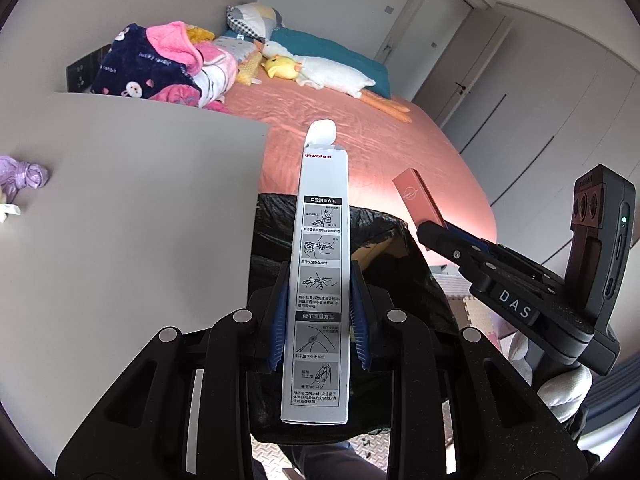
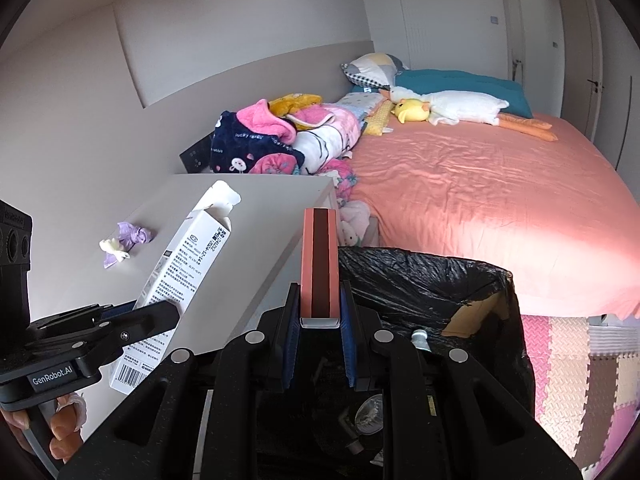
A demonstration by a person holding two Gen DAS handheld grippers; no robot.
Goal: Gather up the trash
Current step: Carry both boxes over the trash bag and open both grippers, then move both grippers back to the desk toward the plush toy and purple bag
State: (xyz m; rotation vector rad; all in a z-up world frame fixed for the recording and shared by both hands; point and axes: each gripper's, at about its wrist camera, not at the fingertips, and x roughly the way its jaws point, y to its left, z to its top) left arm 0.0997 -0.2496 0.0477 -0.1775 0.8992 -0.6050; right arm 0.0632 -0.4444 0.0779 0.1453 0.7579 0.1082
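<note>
My left gripper [image 1: 319, 280] is shut on a long white thermometer carton [image 1: 322, 264], which stands up between the blue pads with its top flap open. It is held over a bin lined with a black bag [image 1: 384, 240]. To its right, my right gripper [image 2: 320, 300] is shut on a slim pink box with a dark stripe [image 2: 320, 264], also above the bin [image 2: 440, 272]. The right wrist view shows the left gripper [image 2: 160, 312] and white carton [image 2: 180, 264] at the left, by the table edge. A crumpled purple wrapper [image 2: 134, 234] and a white scrap [image 2: 112, 248] lie on the grey table [image 2: 240, 220].
A bed with a pink sheet [image 2: 500, 200] fills the space behind the bin, with piled clothes [image 2: 280, 140] and plush toys [image 2: 440, 108] at its head. Coloured foam mats [image 2: 580, 360] cover the floor at right. Some items lie inside the bin.
</note>
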